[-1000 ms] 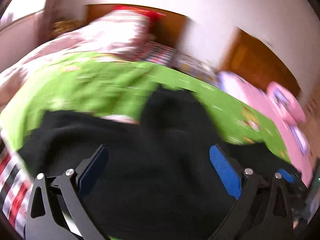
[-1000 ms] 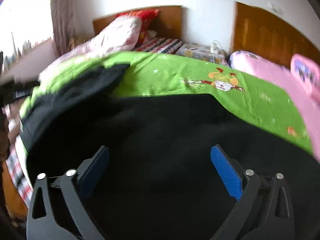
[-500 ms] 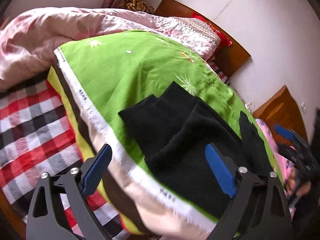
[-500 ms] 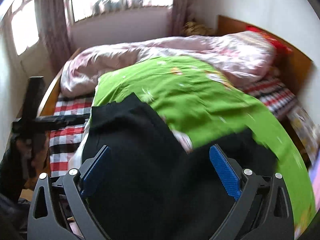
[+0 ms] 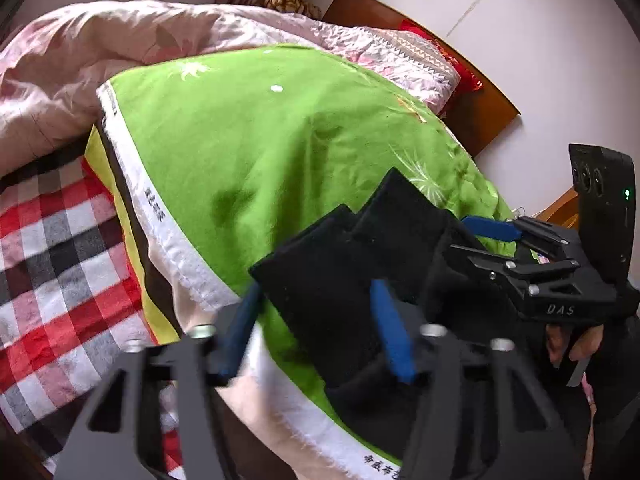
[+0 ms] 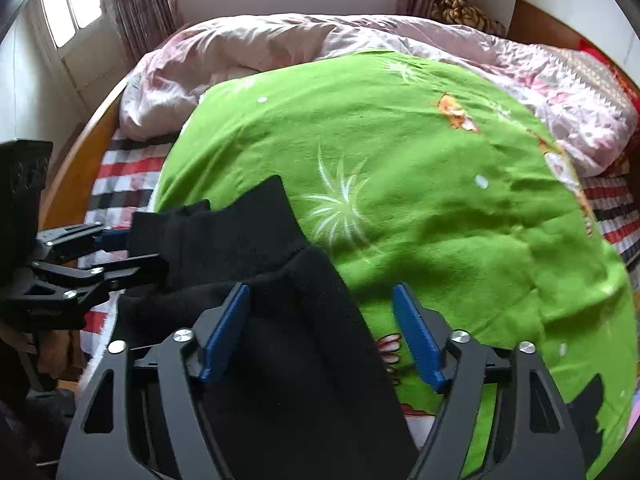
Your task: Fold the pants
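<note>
Black pants point(image 5: 344, 264) lie on the green bed cover point(image 5: 260, 140), their leg ends pointing up the bed. My left gripper point(image 5: 316, 320) straddles one leg end. Its jaws are closing with black cloth between them, and the pads do not visibly pinch it. Across the other leg of the pants point(image 6: 256, 232) my right gripper point(image 6: 322, 320) is also closing; its left pad point(image 6: 226, 328) touches the cloth, while the right pad hangs over bare green cover. Each gripper shows in the other's view: the right gripper point(image 5: 460, 236) at the far leg edge, the left gripper point(image 6: 144, 248) at the cuff.
A pink quilt point(image 6: 248, 52) is heaped along the far side of the bed. A red, white and grey checked sheet point(image 5: 52, 264) shows beside the green cover, whose white hem point(image 5: 160, 216) runs along its edge. A wooden headboard point(image 5: 472, 104) and a window point(image 6: 68, 16) border the bed.
Both views have swung from the middle of the pants to the leg ends near the checked sheet. Both pairs of jaws have narrowed from wide open, with black cloth now between them.
</note>
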The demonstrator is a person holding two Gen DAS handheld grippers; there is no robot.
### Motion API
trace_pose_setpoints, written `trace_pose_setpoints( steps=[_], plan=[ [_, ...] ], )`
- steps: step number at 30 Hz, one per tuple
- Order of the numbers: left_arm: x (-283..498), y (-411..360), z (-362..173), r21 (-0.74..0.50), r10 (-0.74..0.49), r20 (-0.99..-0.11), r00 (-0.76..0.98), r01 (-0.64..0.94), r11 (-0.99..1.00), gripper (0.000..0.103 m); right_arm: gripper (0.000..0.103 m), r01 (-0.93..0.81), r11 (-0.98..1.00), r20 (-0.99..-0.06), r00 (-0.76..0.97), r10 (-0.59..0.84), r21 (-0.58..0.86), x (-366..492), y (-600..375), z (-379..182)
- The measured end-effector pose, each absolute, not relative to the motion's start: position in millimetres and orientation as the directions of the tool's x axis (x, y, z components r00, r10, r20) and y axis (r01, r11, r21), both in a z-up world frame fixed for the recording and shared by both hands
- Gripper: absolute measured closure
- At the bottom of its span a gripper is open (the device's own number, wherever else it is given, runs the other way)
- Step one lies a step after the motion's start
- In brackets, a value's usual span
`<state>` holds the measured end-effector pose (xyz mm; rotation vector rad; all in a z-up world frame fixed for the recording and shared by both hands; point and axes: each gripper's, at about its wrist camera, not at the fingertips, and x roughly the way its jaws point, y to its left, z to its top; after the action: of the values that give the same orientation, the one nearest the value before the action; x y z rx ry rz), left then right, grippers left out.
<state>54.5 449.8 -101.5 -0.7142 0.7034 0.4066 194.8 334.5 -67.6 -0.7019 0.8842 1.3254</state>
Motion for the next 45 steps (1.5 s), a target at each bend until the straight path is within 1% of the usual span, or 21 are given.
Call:
trace_pose_setpoints(
  steps=[1,2,3,6,11,14,18,20,23,24,25,26,28,29,31,32,33,36,39,41,45],
  plan=[
    [53.6,449.4,-99.6,-0.441,0.113,-0.707,0.698,-0.56,0.701,0.087,0.07,-0.991,0.125,-0.857,0.032,0.514,0.038,191.3,334.2,-66.5],
    [51.8,449.6,-97.3,-0.438,0.115,-0.704,0.701,-0.556,0.706,0.092,0.084,-0.992,0.123,-0.858,0.063,0.51,0.001,185.8,332.9,-65.4],
    [48.6,450.2,-94.4,-0.451,0.106,-0.69,0.716,-0.54,0.71,0.097,0.087,-0.992,0.123,-0.856,0.086,0.509,-0.026,181.6,331.5,-64.3],
    [41.0,444.3,-80.7,-0.444,0.129,-0.661,0.739,-0.524,0.727,0.098,0.089,-0.987,0.126,-0.828,0.154,0.54,-0.102,167.0,325.6,-55.7],
    [39.8,422.1,-44.4,-0.344,0.218,-0.597,0.772,-0.492,0.8,0.098,0.089,-0.97,0.175,-0.762,0.24,0.602,-0.167,162.5,315.0,-27.1],
    [55.4,434.4,-45.0,-0.351,0.211,-0.62,0.756,-0.508,0.786,0.098,0.089,-0.961,0.204,-0.767,0.274,0.58,-0.189,171.9,326.6,-28.8],
    [80.5,451.0,-74.4,-0.353,0.182,-0.687,0.704,-0.541,0.763,0.097,0.089,-0.947,0.23,-0.81,0.312,0.497,-0.224,184.1,343.2,-60.4],
    [84.8,449.8,-88.6,-0.335,0.184,-0.711,0.679,-0.557,0.76,0.097,0.088,-0.94,0.268,-0.808,0.32,0.495,-0.209,190.8,344.1,-67.1],
    [75.2,444.8,-85.9,-0.276,0.272,-0.714,0.645,-0.616,0.738,0.076,0.085,-0.937,0.318,-0.824,0.29,0.487,-0.142,199.6,342.8,-57.7],
    [70.3,445.0,-82.4,-0.247,0.32,-0.719,0.617,-0.658,0.711,0.059,0.085,-0.936,0.332,-0.823,0.277,0.495,-0.116,201.5,340.4,-51.4],
    [63.3,444.1,-76.9,-0.2,0.397,-0.717,0.574,-0.714,0.671,0.035,0.085,-0.934,0.345,-0.817,0.268,0.51,-0.091,202.8,336.5,-43.3],
    [49.7,438.5,-65.1,-0.155,0.496,-0.682,0.537,-0.769,0.621,0.027,0.085,-0.93,0.363,-0.808,0.259,0.53,-0.061,205.3,328.7,-30.7],
    [35.4,425.3,-48.8,-0.163,0.527,-0.629,0.571,-0.76,0.63,0.021,0.084,-0.916,0.402,-0.794,0.252,0.553,-0.011,210.6,309.0,-8.6],
    [29.1,412.2,-38.4,-0.177,0.503,-0.606,0.616,-0.721,0.67,0.018,0.081,-0.903,0.428,-0.775,0.255,0.579,0.023,216.3,288.5,6.0],
    [24.7,382.5,-23.9,-0.216,0.414,-0.565,0.714,-0.612,0.761,0.001,0.052,-0.881,0.464,-0.739,0.253,0.624,0.091,229.4,248.9,23.7],
    [27.4,371.3,-20.2,-0.224,0.372,-0.556,0.744,-0.565,0.794,0.002,0.015,-0.854,0.502,-0.719,0.264,0.642,0.134,241.5,220.7,31.0],
    [33.5,353.9,-16.6,-0.226,0.306,-0.555,0.774,-0.494,0.84,0.002,0.005,-0.826,0.533,-0.69,0.276,0.669,0.186,253.5,190.5,36.3],
    [58.5,308.4,-10.6,-0.216,0.157,-0.565,0.81,-0.329,0.919,0.002,0.005,-0.723,0.613,-0.658,0.298,0.692,0.317,287.6,113.2,34.6],
    [84.1,263.1,-11.9,-0.212,0.026,-0.583,0.812,-0.183,0.96,0.002,0.005,-0.606,0.698,-0.68,0.329,0.656,0.38,308.6,49.9,14.4],
    [98.0,240.6,-20.4,-0.187,0.005,-0.612,0.791,-0.151,0.971,0.002,0.006,-0.534,0.728,-0.707,0.304,0.639,0.429,316.6,21.0,-9.1],
    [119.6,219.8,-48.2,-0.171,-0.025,-0.704,0.71,-0.136,0.976,0.002,0.022,-0.451,0.709,-0.718,0.189,0.669,0.542,322.8,7.4,-49.4]
  ],
)
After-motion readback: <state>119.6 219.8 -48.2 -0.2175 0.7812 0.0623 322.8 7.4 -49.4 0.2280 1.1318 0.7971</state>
